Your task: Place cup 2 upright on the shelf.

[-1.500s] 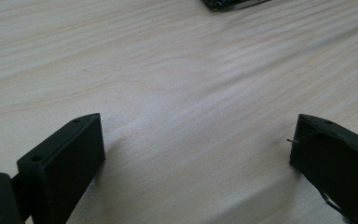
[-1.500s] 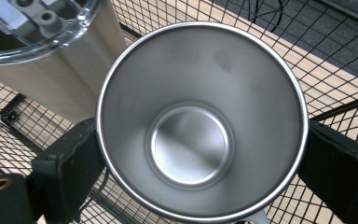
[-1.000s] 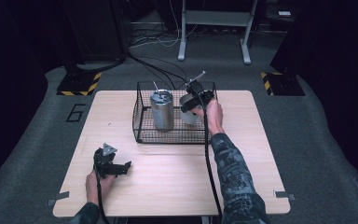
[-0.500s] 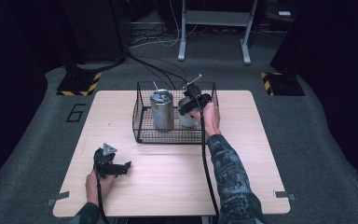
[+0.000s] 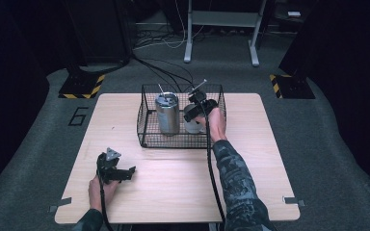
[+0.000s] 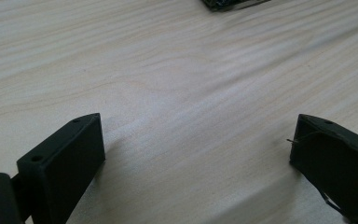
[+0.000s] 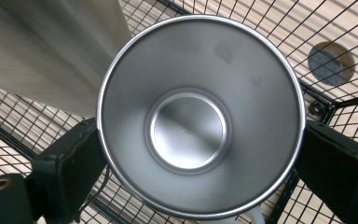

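Observation:
A black wire basket (image 5: 144, 139) stands at the back middle of the wooden table (image 5: 270, 159). Inside it a tall steel tumbler (image 5: 167, 113) stands on the left, with a shorter steel cup (image 5: 191, 126) beside it on the right. My right gripper (image 5: 196, 111) points down over that cup. In the right gripper view its jaws press on both sides of the cup's rim (image 7: 200, 116), and the tumbler's wall (image 7: 51, 46) rises close at the upper left. My left gripper (image 5: 125, 173) rests near the table's front left, open (image 6: 196, 149) with only bare wood between its jaws.
The basket's wire floor and wall (image 7: 335, 102) surround the cup closely. Cables trail from the basket across the grey floor (image 5: 318, 120) behind the table. A metal stand (image 5: 221, 19) is at the far back.
My right gripper has shifted a little to the left and lower inside the basket, with the cup between its jaws. The left gripper has stayed still.

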Demonstrator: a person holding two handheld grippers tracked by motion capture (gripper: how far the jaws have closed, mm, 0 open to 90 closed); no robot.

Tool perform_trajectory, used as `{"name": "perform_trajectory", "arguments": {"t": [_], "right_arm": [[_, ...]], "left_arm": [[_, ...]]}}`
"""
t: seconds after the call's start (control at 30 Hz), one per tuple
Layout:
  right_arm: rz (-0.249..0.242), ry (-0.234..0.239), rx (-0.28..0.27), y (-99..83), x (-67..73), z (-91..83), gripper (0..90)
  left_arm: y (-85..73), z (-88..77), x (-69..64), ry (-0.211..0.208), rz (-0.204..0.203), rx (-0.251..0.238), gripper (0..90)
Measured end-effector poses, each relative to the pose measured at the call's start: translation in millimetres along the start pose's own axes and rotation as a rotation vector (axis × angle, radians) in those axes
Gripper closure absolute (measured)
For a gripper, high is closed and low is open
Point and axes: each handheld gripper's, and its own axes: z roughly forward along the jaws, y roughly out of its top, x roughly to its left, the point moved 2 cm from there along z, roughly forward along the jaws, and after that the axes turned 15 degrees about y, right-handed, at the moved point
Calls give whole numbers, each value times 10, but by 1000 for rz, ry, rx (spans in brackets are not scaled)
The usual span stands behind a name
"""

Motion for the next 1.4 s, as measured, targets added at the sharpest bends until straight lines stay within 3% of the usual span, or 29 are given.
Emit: {"name": "perform_trajectory", "arguments": {"t": [0.27, 0.4, 0.63, 0.77, 1.17, 1.4], "right_arm": [[24, 2, -1, -12, -23, 9, 59], [36, 7, -30, -22, -42, 16, 54], [-7, 10, -74, 15, 45, -92, 0], [-52, 12, -97, 25, 143, -228, 0], [-77, 70, -164, -70, 299, -578, 3], [-145, 82, -211, -285, 446, -891, 5]], "left_arm": [[1, -3, 2, -3, 2, 4, 26], [1, -3, 1, -4, 1, 4, 26], [2, -1, 8, -3, 16, 4, 26], [3, 0, 5, -4, 12, 2, 26], [5, 4, 0, -4, 3, -3, 26], [5, 2, 1, -3, 4, -1, 26]]}}
